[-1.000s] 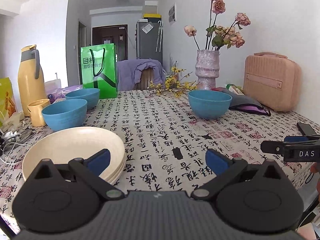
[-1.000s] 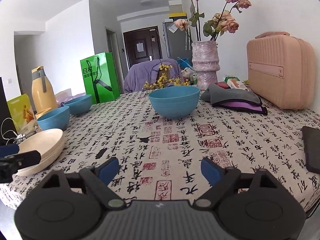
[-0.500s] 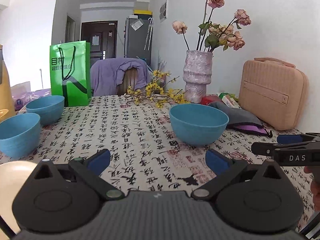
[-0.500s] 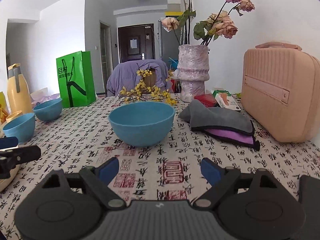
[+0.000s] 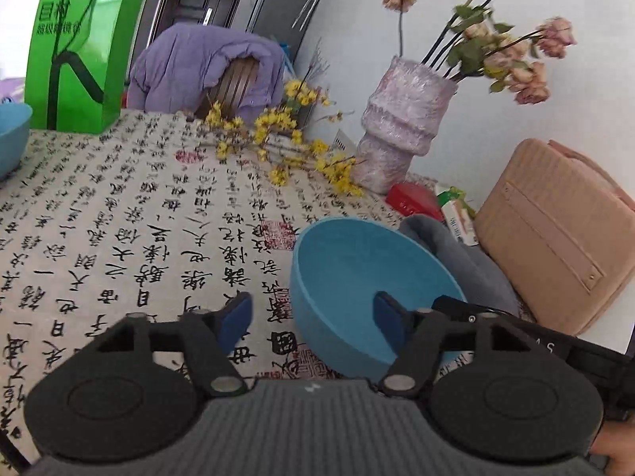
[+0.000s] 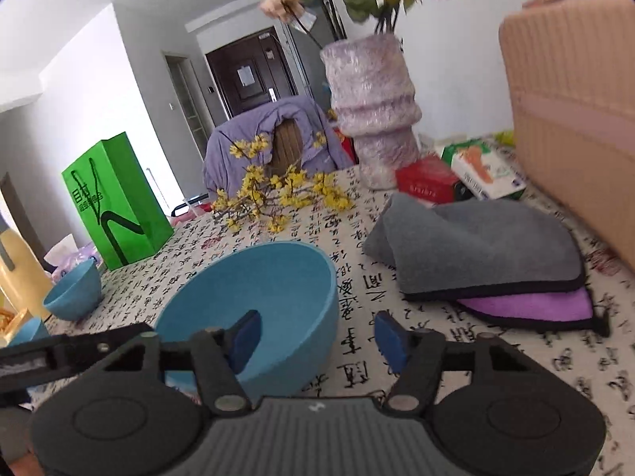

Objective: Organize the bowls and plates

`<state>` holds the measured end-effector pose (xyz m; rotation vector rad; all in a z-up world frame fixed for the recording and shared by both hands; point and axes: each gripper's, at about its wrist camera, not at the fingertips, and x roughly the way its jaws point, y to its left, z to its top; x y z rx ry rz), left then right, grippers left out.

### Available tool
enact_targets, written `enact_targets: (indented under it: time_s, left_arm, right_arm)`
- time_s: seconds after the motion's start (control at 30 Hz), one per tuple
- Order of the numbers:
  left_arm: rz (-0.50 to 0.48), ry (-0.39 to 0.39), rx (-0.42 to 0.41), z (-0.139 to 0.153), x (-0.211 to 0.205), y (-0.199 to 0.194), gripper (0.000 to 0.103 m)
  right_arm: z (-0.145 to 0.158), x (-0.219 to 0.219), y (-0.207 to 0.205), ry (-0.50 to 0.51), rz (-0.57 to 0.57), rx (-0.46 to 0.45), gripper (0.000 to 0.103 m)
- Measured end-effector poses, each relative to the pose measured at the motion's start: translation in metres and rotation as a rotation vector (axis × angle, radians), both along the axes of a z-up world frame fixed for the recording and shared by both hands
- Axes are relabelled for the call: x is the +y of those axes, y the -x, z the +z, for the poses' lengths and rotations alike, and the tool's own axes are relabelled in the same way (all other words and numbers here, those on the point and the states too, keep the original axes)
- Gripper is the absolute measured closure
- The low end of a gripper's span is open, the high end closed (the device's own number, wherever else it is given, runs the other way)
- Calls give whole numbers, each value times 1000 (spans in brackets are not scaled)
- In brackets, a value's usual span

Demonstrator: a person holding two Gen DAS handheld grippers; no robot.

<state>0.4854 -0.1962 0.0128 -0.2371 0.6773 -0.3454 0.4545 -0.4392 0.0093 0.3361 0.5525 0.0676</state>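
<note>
My left gripper (image 5: pixel 313 319) and right gripper (image 6: pixel 317 335) both stand open, each straddling the rim of the blue bowl (image 5: pixel 369 277). The bowl sits on the tablecloth (image 5: pixel 139 218), left of the grey cloth (image 6: pixel 476 246).

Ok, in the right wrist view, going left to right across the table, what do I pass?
Small blue bowl → green bag → big blue bowl with one finger of the open right gripper over its rim → yellow flower sprigs → vase → grey cloth → pink case.
</note>
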Motion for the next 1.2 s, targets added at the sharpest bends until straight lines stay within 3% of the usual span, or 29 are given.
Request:
enact_targets:
  time_s: [0.03,0.1,0.23,0.43,0.6,0.93,1.2]
  left_arm:
    - [0,-1,16,-2,-1,-6,59]
    - [-14,10,62,-8,-3,-19,75]
    - [-16,39,121,-10,-1,-29,80]
    - [-7,-19,134,0,1,-11,93]
    - [29,-5,146,9,17,28,95]
    - [97,27,147,21,78,149,95]
    - [131,21,152,21,105,195,95]
  right_arm:
    - [-2,0,-7,-4,-2,16,56]
    - [-4,1,-18,4,-5,34,73]
    - [-5,3,-29,11,5,70,81]
    - [3,10,-18,65,-2,71,93]
    - [11,20,16,80,34,64,95]
    - [23,60,116,60,147,19,94]
    - [20,93,169,56,195,25,93]
